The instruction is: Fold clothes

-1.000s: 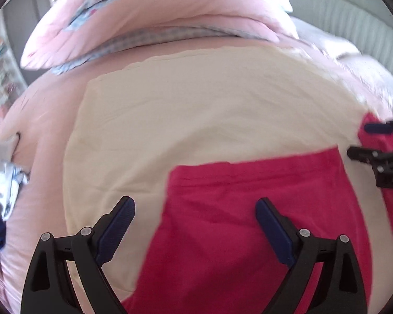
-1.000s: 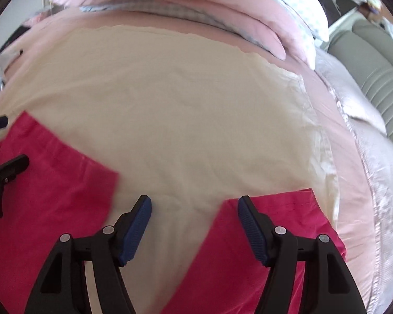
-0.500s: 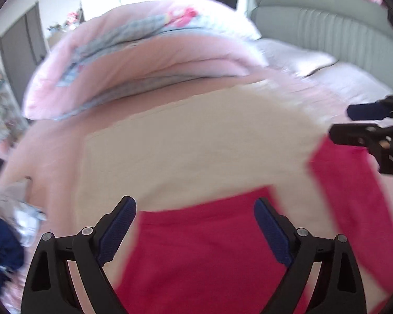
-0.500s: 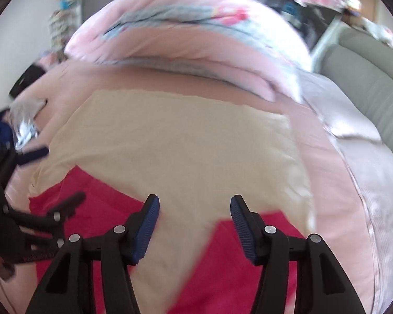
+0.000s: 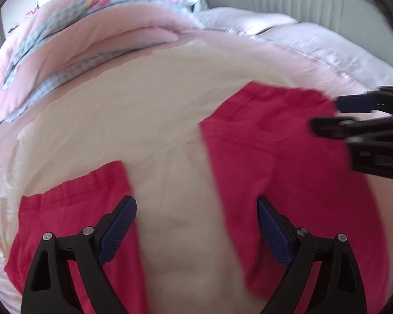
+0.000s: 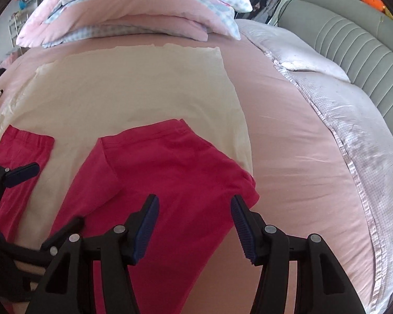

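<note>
A red garment with two leg-like parts lies flat on a cream cloth (image 5: 118, 117) on the bed. In the left wrist view one red part (image 5: 65, 209) lies under the left finger and the other (image 5: 275, 157) under the right finger. My left gripper (image 5: 196, 206) hovers open over the cream strip between them, holding nothing. My right gripper (image 6: 194, 204) stands open above the outer edge of the right red part (image 6: 170, 170), with nothing gripped. Each gripper shows at the side of the other's view: the right gripper (image 5: 326, 116), the left gripper (image 6: 56, 195).
The cream cloth (image 6: 131, 83) covers a pink bedsheet (image 6: 288, 144). A folded pink and blue-checked quilt (image 6: 144, 7) is piled at the far side. A pale blanket (image 6: 353, 120) and a grey padded headboard (image 6: 353, 39) run along the right.
Both grippers have swept to the right over the garment. The left one went from over one red part to the gap between the two. The right jaws have narrowed a little.
</note>
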